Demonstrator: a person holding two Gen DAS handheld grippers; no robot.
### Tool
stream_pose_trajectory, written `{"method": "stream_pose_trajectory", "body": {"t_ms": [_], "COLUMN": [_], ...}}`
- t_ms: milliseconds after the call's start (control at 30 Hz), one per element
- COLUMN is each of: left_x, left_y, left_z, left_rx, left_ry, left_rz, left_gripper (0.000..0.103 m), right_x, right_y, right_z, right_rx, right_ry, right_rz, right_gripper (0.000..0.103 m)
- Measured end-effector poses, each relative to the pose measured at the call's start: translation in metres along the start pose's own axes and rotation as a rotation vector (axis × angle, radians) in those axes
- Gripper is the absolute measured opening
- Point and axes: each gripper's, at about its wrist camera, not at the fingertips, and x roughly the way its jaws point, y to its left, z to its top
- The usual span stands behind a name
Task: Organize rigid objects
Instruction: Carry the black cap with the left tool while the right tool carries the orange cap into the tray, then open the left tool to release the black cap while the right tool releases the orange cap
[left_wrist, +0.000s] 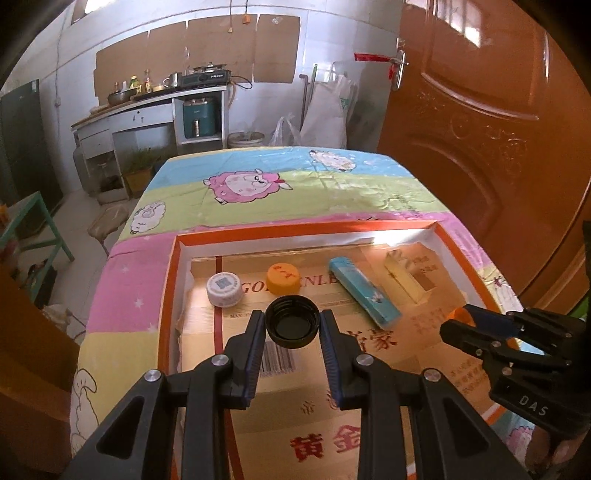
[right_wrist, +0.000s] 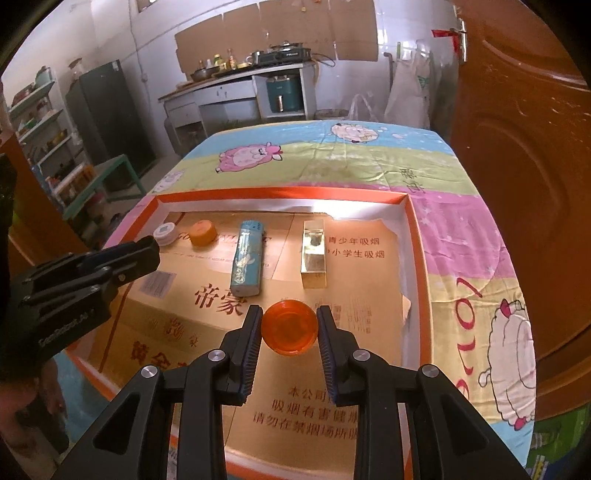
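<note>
My left gripper (left_wrist: 292, 322) is shut on a black bottle cap (left_wrist: 291, 322), held open side up over the orange-rimmed tray (left_wrist: 168, 295). My right gripper (right_wrist: 290, 325) is shut on a translucent orange cap (right_wrist: 290, 326) above the tray's gold cardboard floor. In the tray lie a white cap (left_wrist: 223, 289), an orange cap (left_wrist: 282, 278), a blue box (left_wrist: 364, 291) and a gold box (left_wrist: 406, 278). The same things show in the right wrist view: white cap (right_wrist: 165, 232), orange cap (right_wrist: 202, 232), blue box (right_wrist: 246, 256), gold box (right_wrist: 313, 258).
The tray (right_wrist: 413, 229) rests on a table with a cartoon sheep cloth (left_wrist: 280, 184). A brown door (left_wrist: 480, 110) stands close on the right. A kitchen counter (left_wrist: 147, 107) and a green stool (left_wrist: 33, 229) are beyond the table's far left.
</note>
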Motion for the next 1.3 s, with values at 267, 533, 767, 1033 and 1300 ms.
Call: {"method": "stream_pose_trajectory", "body": {"t_ms": [267, 533, 767, 1033, 1300], "left_x": [0.016, 0.029, 0.037, 0.035, 0.031], "left_y": [0.002, 0.003, 0.006, 0.007, 0.008], "left_z": [0.001, -0.001, -0.006, -0.007, -0.006], "left_rx": [0.013, 0.024, 0.020, 0.013, 0.001], "left_ry": [0.037, 0.070, 0.086, 0.073, 0.066], "left_rz": [0.009, 0.020, 0.017, 0.003, 0.000], "left_gripper": [0.030, 0.030, 0.030, 0.041, 0.048], "right_x": [0.016, 0.024, 0.028, 0.029, 0.028], "right_y": [-0.002, -0.002, -0.003, -0.003, -0.004], "right_z": [0.003, 0.003, 0.003, 0.002, 0.002], "right_rx": [0.008, 0.009, 0.010, 0.010, 0.018], "right_ry": [0.029, 0.044, 0.044, 0.041, 0.039], "right_rz": [0.003, 0.007, 0.001, -0.004, -0.002], "right_gripper": [0.030, 0.031, 0.031, 0.037, 0.042]}}
